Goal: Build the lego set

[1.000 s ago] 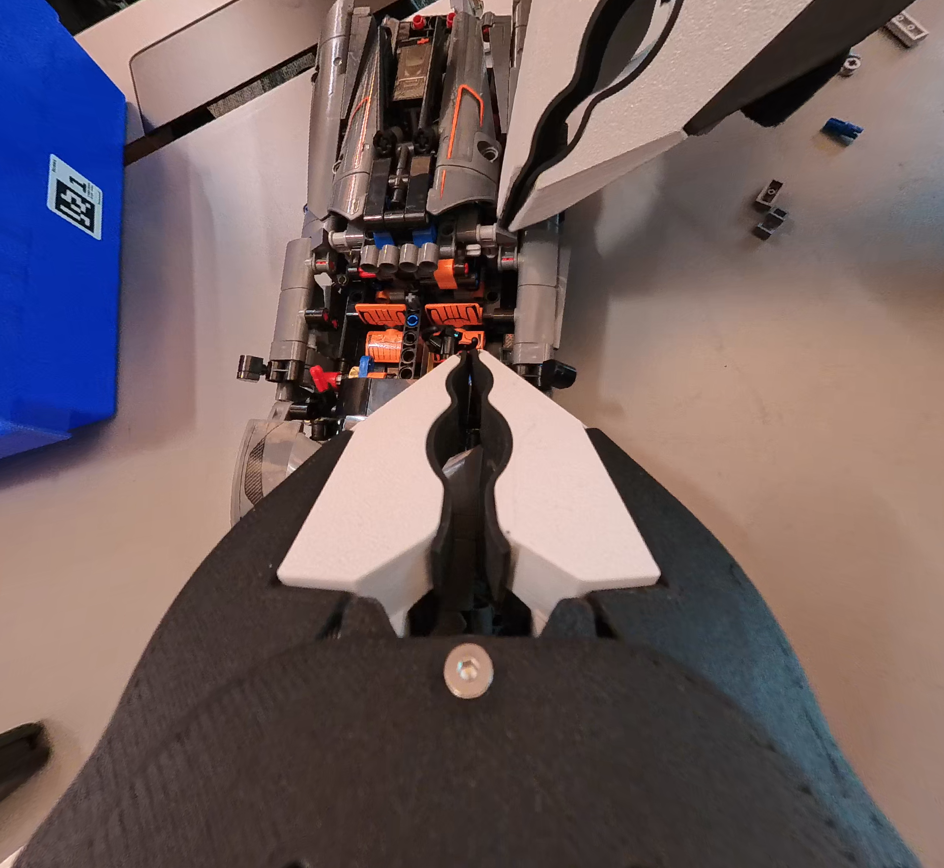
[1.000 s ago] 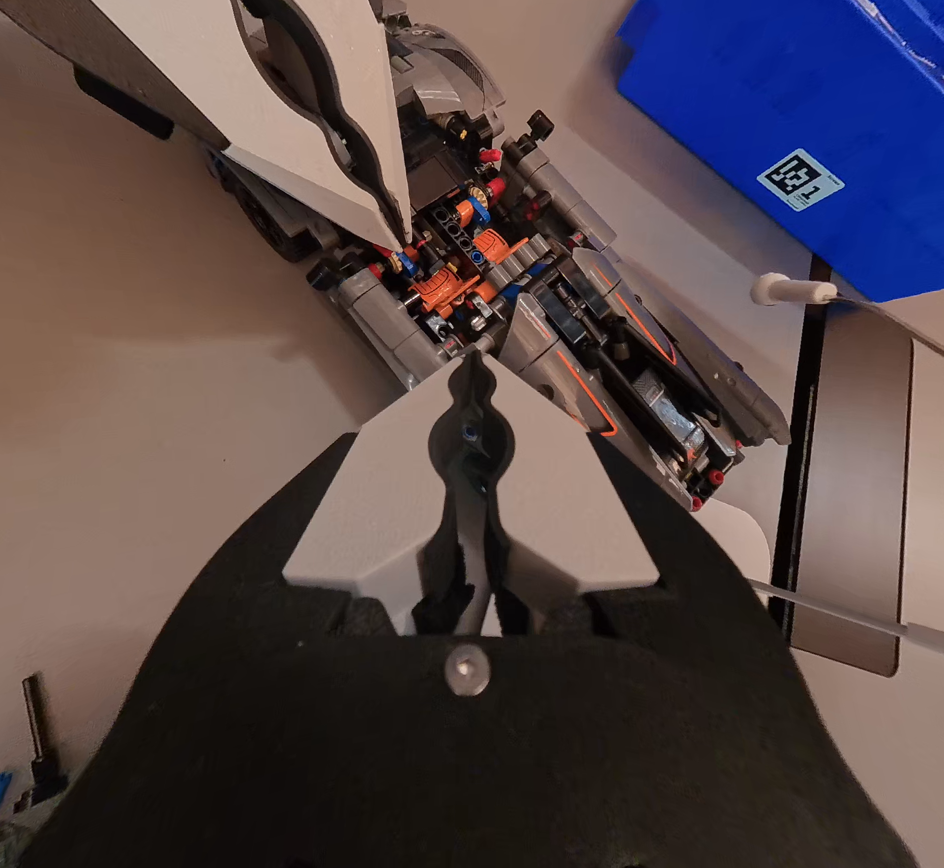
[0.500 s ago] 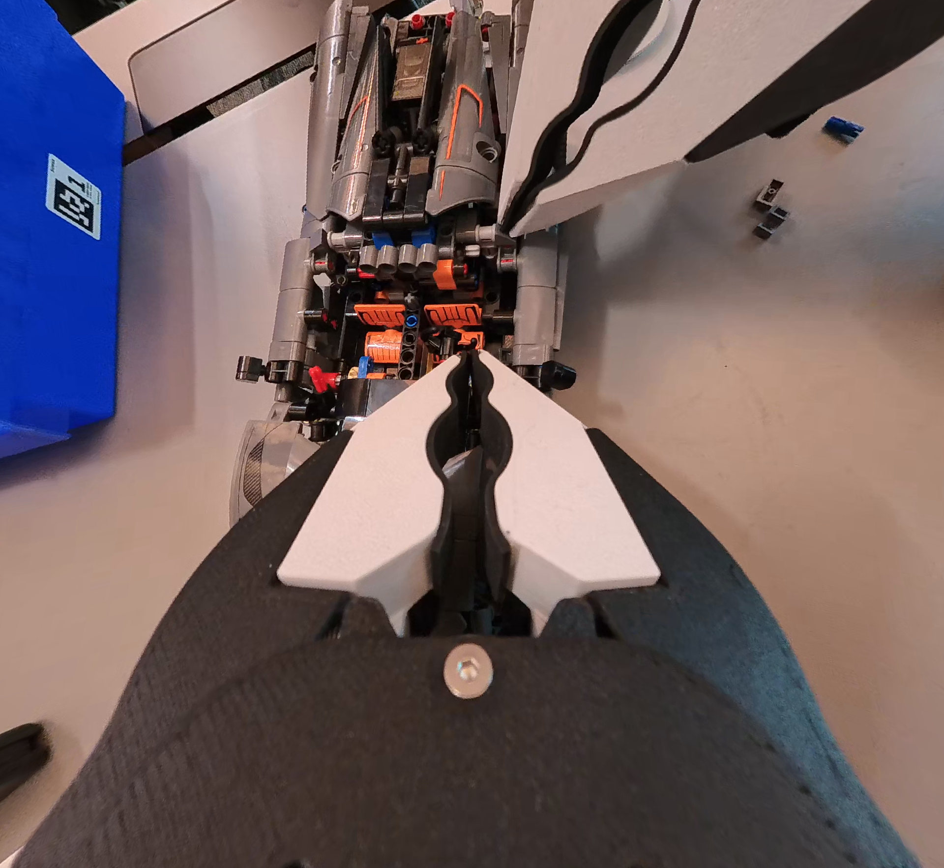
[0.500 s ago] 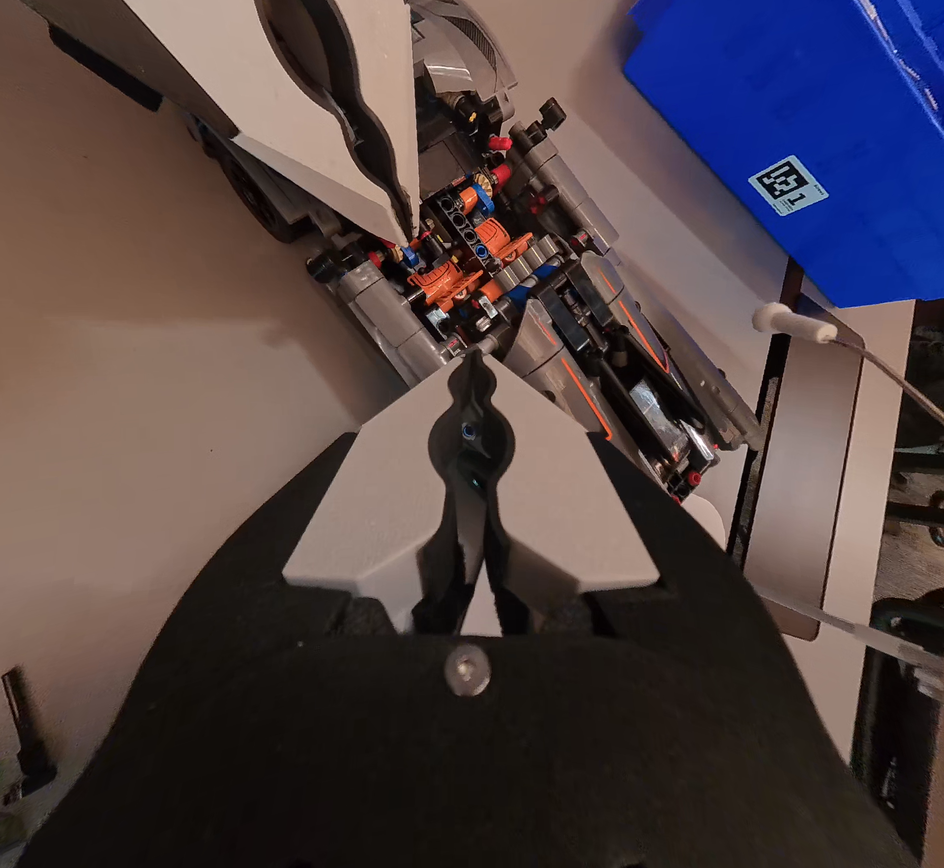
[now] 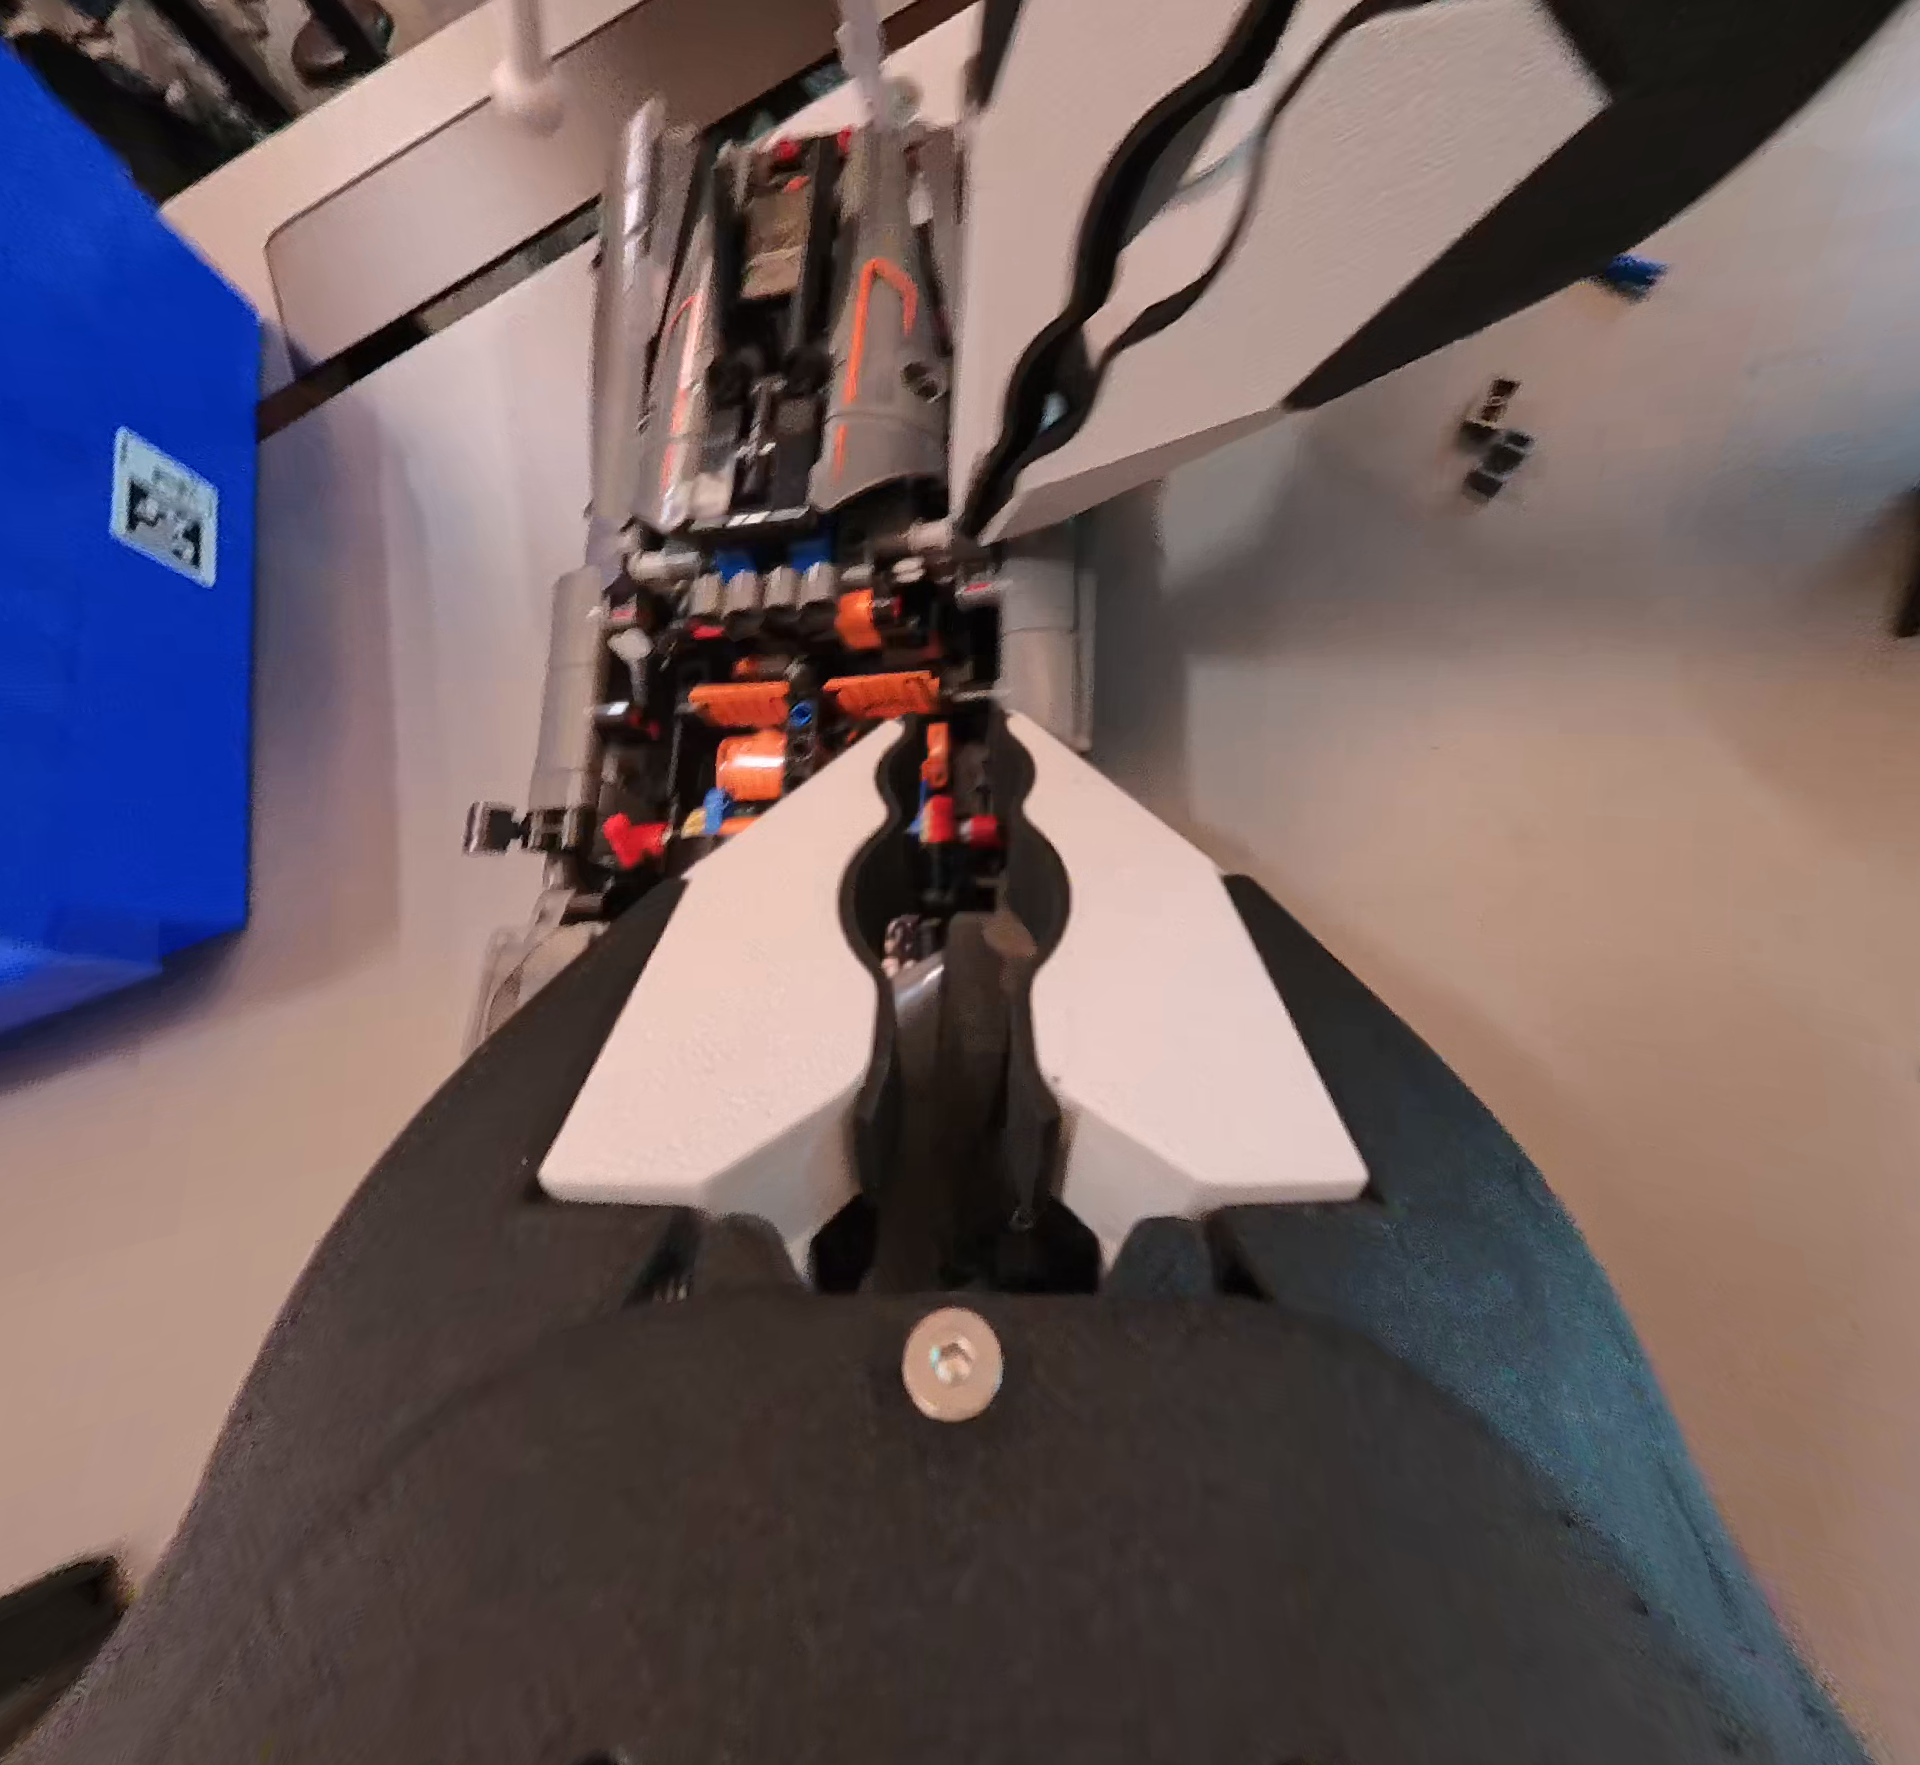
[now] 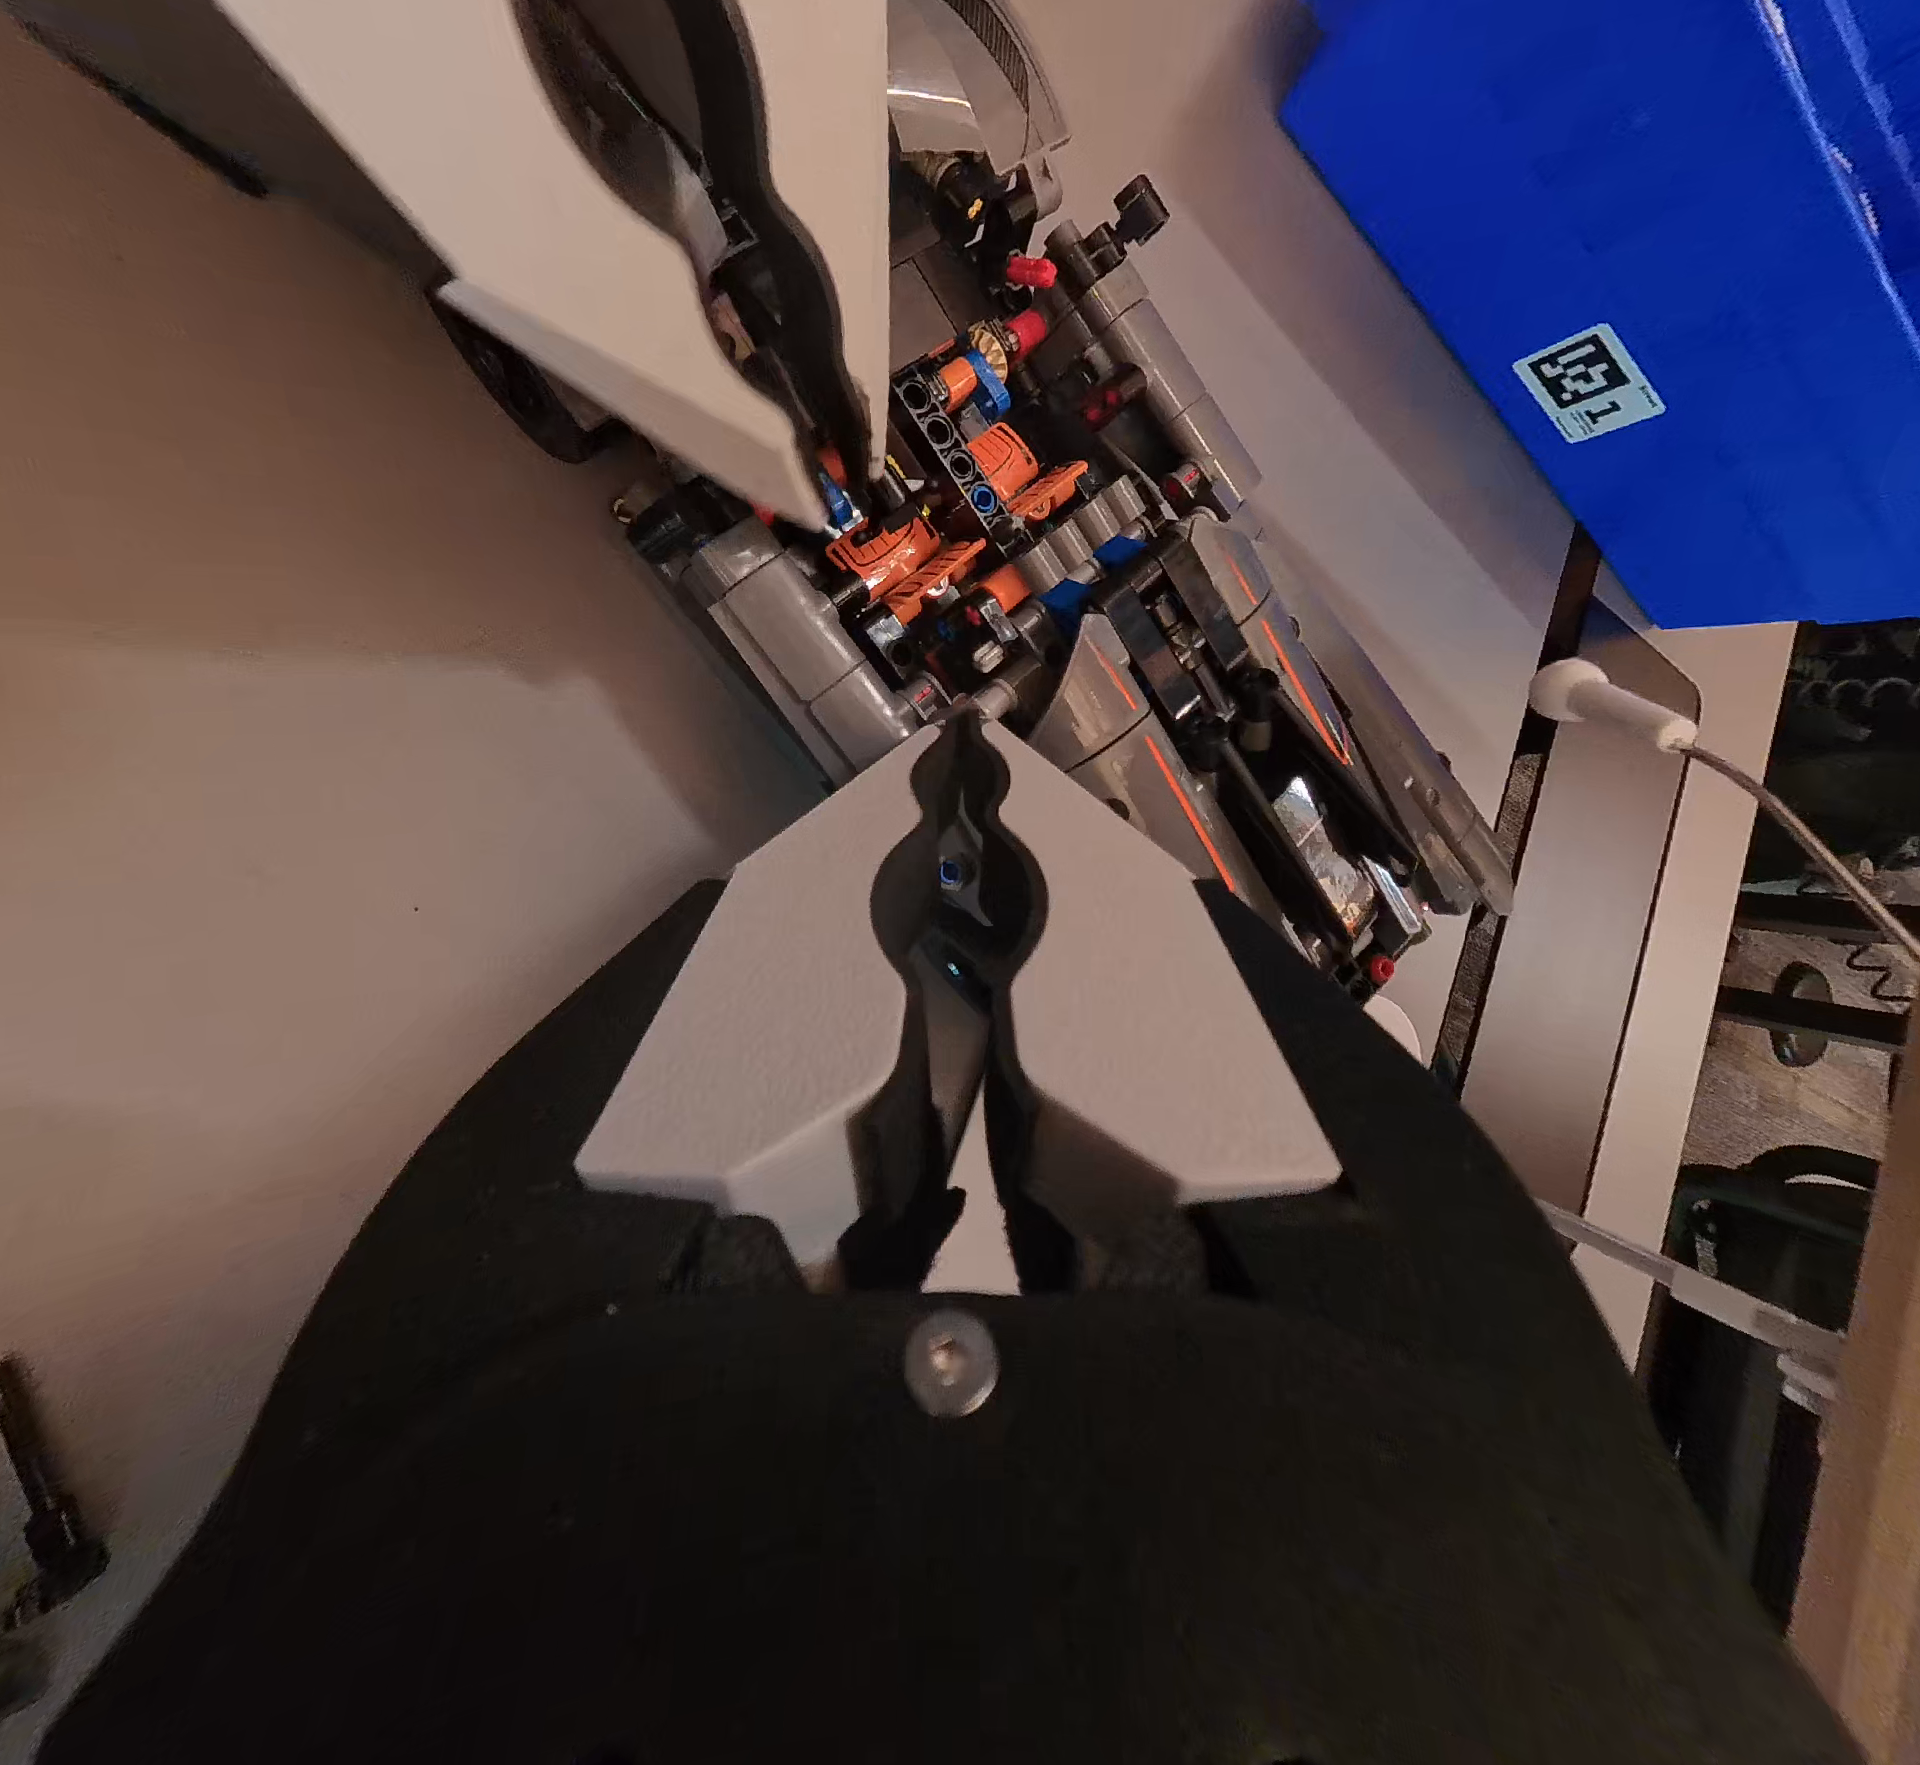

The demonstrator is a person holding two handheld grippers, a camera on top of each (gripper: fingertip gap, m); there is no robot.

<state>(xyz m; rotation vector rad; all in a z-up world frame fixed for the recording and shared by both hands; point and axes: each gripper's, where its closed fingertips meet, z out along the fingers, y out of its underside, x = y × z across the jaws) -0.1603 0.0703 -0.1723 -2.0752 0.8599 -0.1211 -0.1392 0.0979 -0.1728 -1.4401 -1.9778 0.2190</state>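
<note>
A grey, black and orange lego car model (image 5: 790,385) lies on the pale table, its open middle showing orange and red parts. My left gripper (image 5: 953,726) hovers over that middle with its jaws a little apart; red and orange parts show through the gap. It also shows in the right wrist view (image 6: 842,494). My right gripper (image 6: 961,728) is shut at the model's (image 6: 1143,676) side rail, with a small black piece with a blue pin (image 6: 948,876) in the hollow between its fingers. It shows at the top right of the left wrist view (image 5: 966,526).
A blue bin (image 5: 104,676) with a square tag stands beside the model, also in the right wrist view (image 6: 1610,157). A grey flat device (image 5: 416,198) with white cable plugs (image 6: 1600,697) lies past the model's tail. Small loose dark pieces (image 5: 1496,448) lie to the right. The left gripper's tips are roughly 4 cm from the right gripper's.
My left gripper's jaws have parted from shut to slightly open. My right gripper has moved in closer, with its tips at the model's side rail. Both views are a little blurred now.
</note>
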